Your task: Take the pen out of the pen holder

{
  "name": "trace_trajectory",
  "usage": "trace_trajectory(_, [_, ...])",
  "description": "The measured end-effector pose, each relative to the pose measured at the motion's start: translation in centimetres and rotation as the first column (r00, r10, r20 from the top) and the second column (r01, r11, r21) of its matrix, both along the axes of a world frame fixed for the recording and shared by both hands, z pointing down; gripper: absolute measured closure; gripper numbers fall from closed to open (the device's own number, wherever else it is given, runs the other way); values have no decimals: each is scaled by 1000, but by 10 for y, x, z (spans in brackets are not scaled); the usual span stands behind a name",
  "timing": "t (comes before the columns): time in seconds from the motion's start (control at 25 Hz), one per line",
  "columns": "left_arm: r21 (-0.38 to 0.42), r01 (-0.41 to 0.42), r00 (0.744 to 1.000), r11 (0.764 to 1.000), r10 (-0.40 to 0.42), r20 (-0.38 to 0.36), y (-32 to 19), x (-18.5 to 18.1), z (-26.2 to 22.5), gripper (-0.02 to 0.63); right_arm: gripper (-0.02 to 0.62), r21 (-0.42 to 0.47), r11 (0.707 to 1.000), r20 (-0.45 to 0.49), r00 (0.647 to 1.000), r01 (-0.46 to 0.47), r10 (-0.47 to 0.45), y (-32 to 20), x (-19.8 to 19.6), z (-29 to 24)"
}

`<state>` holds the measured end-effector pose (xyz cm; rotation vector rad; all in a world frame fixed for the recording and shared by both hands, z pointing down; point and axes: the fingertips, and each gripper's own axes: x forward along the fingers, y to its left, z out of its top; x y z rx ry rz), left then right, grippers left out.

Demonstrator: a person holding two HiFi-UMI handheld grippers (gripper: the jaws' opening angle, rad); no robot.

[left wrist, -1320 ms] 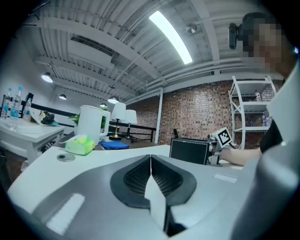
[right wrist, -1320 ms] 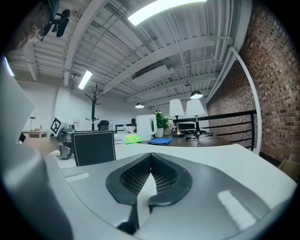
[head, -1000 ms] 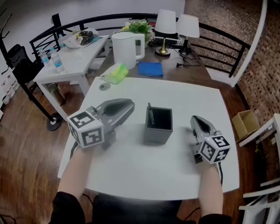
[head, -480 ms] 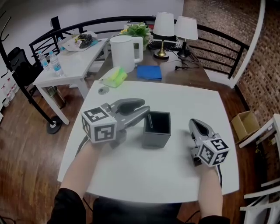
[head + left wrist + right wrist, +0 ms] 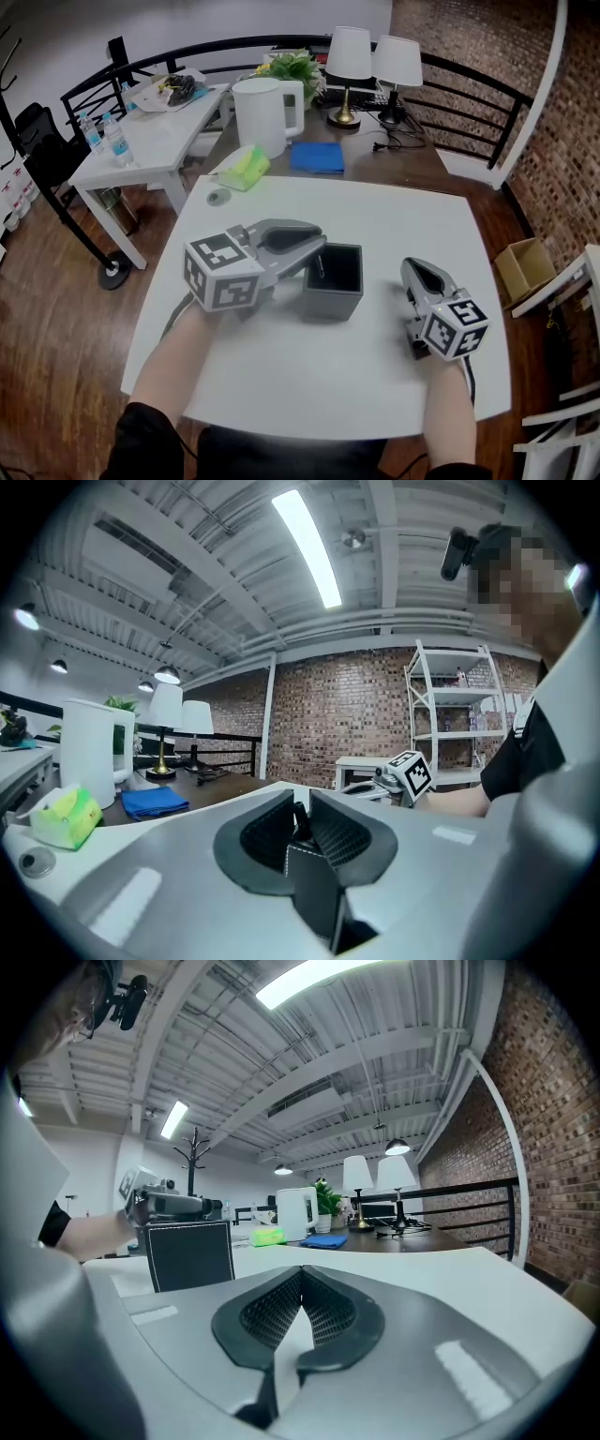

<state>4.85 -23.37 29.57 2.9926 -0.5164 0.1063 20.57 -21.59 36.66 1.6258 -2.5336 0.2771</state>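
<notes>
A dark grey square pen holder [image 5: 333, 281] stands in the middle of the white table [image 5: 281, 375], with a dark pen [image 5: 320, 265] leaning in its left corner. My left gripper [image 5: 322, 246] reaches level over the holder's left rim. In the left gripper view its jaws [image 5: 300, 819] are closing, and the pads touch the pen's top [image 5: 299, 819] on both sides, above the holder's corner [image 5: 314, 892]. My right gripper [image 5: 412, 270] rests shut and empty on the table to the holder's right. From the right gripper view [image 5: 302, 1279] the holder [image 5: 190, 1253] stands ahead on the left.
Beyond the table's far edge a brown desk carries a white kettle [image 5: 262, 112], a blue cloth [image 5: 317, 157], a yellow-green pack [image 5: 242, 167] and two lamps [image 5: 352, 56]. A small round disc [image 5: 217, 197] lies at the table's far left corner. A black railing runs behind.
The left gripper has moved right from beside the holder to over its left rim. Its jaws opened on the way and now stand narrow round the pen. The right gripper stayed put.
</notes>
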Motion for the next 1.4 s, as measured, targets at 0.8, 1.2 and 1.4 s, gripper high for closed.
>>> trace_trajectory(0.8, [-43,31,922,999,-45,-386,-9,-71,-109,572,581,1,1000,2,1000,-13,13,-1,4,1])
trace_trajectory(1.2, [-570,-251,813,783,-149,-563,-34,-130,-58,572,581,9,1000,2,1000,-22,22,0,5,-3])
trace_trajectory(1.4, [-747,-146,972,648,-45,-229,-19,-110,41,572,581,4,1000,4,1000,-30,30,0,6,-2])
